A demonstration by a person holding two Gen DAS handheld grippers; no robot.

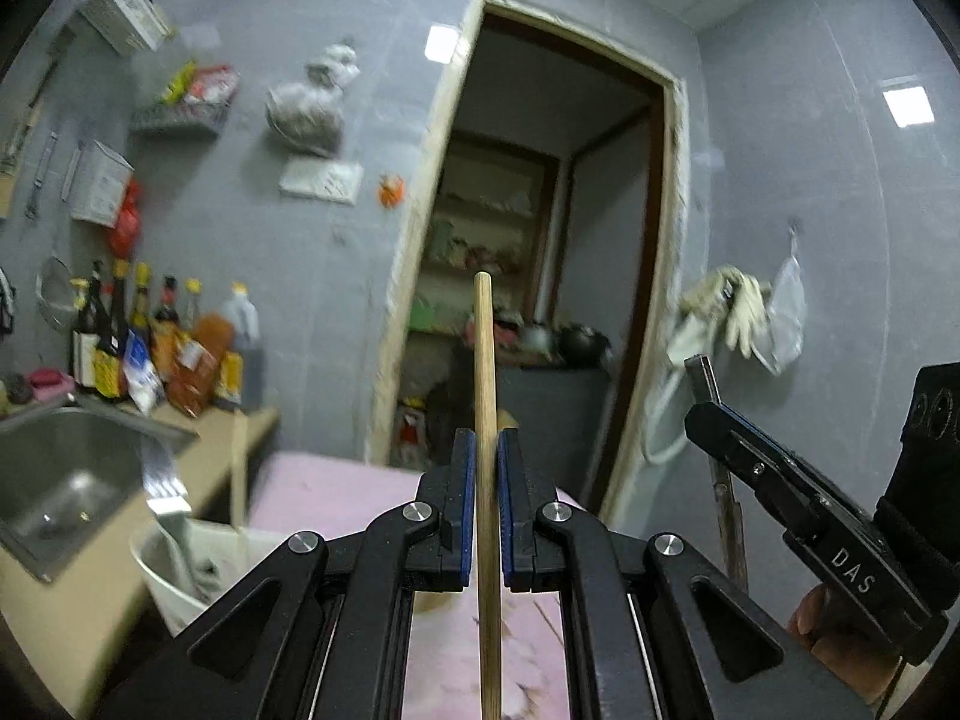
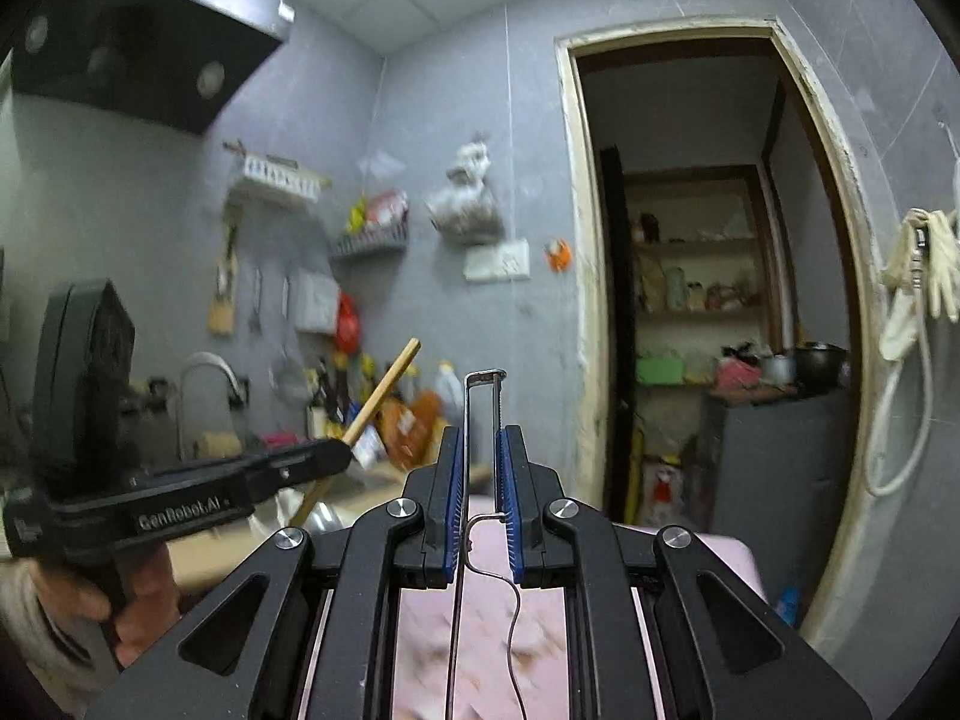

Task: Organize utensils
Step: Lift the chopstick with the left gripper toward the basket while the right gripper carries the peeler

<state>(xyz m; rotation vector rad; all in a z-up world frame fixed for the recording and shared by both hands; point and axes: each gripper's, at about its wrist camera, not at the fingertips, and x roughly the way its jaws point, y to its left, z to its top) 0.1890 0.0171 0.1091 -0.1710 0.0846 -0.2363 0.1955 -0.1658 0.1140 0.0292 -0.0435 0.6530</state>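
- The table (image 1: 336,498) with its pink cover lies below both claws; a white holder (image 1: 174,576) at its left edge already has a flat utensil (image 1: 165,480) standing in it
- Left claw (image 1: 487,510) is clamped on a wooden stick (image 1: 483,360), held upright in the air, not yet put away
- Right claw (image 2: 480,516) pinches a thin metal wire tool (image 2: 480,408), also raised above the table
- Judging by this, sorting is under way, with two items left to place
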